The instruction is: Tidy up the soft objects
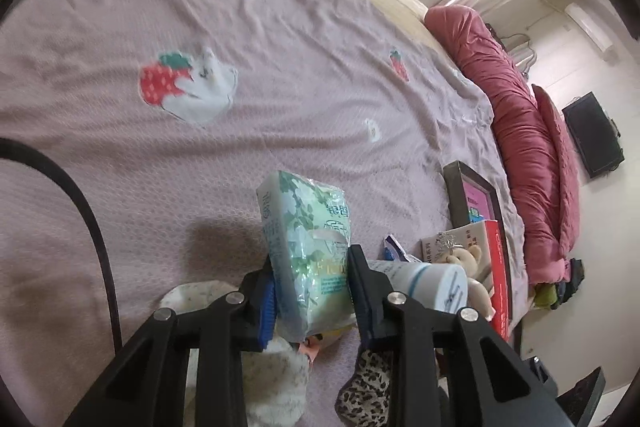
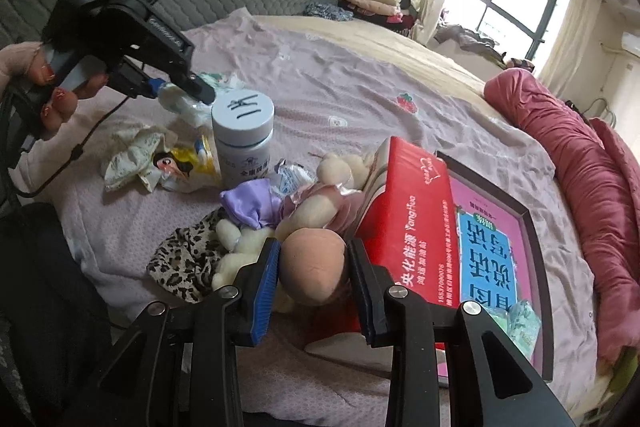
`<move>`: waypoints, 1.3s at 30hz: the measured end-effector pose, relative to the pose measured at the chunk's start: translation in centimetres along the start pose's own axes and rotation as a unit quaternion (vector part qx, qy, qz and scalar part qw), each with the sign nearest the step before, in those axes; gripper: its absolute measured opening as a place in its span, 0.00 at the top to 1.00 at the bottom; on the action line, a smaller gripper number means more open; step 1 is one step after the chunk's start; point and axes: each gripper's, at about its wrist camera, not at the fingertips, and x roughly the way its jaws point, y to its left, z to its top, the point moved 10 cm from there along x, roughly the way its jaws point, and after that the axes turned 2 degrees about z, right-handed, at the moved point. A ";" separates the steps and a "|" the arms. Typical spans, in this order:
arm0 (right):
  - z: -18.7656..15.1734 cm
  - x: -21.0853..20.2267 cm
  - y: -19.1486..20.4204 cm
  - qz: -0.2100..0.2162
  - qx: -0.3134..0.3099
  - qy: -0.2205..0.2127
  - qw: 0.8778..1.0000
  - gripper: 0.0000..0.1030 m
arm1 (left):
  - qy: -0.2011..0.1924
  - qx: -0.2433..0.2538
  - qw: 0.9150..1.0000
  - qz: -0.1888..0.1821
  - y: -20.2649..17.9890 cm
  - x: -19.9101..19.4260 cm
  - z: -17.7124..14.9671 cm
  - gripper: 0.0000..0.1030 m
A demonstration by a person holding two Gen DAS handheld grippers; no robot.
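The left tongs (image 1: pixel 310 283) clamp a green-printed plastic tissue pack (image 1: pixel 306 239) above the pink bed (image 1: pixel 120 155), its lower end hidden, while the right tongs (image 2: pixel 312 267) squeeze a peach-brown plush doll's (image 2: pixel 314 261) round part, the rest obscured.

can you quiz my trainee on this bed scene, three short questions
1. True or false: the left tongs are shut on a tissue pack.
2. What sits between the right tongs? A) the white bottle B) a soft toy's round pinkish part C) the red box
3. Which cloth lies at the near bed edge beside the toys?

Key: 1 true. 2 B. 3 the leopard-print cloth.
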 end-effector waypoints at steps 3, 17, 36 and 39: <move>0.4 -0.7 -0.1 0.000 0.008 -0.013 1.000 0.66 | -0.019 0.009 1.000 0.003 -0.5 -1.7 -0.3 0.69; 3.8 -4.2 -2.3 -0.022 0.042 -0.083 0.995 0.66 | -0.081 0.085 0.993 0.000 -6.9 -8.0 -2.0 0.69; 2.9 -9.4 -7.7 -0.065 0.122 -0.135 0.981 0.66 | -0.077 0.168 0.982 -0.026 -17.6 -8.8 -7.9 0.69; 2.4 -10.3 -9.0 -0.075 0.136 -0.143 0.978 0.66 | -0.074 0.183 0.980 -0.027 -19.4 -8.5 -8.9 0.69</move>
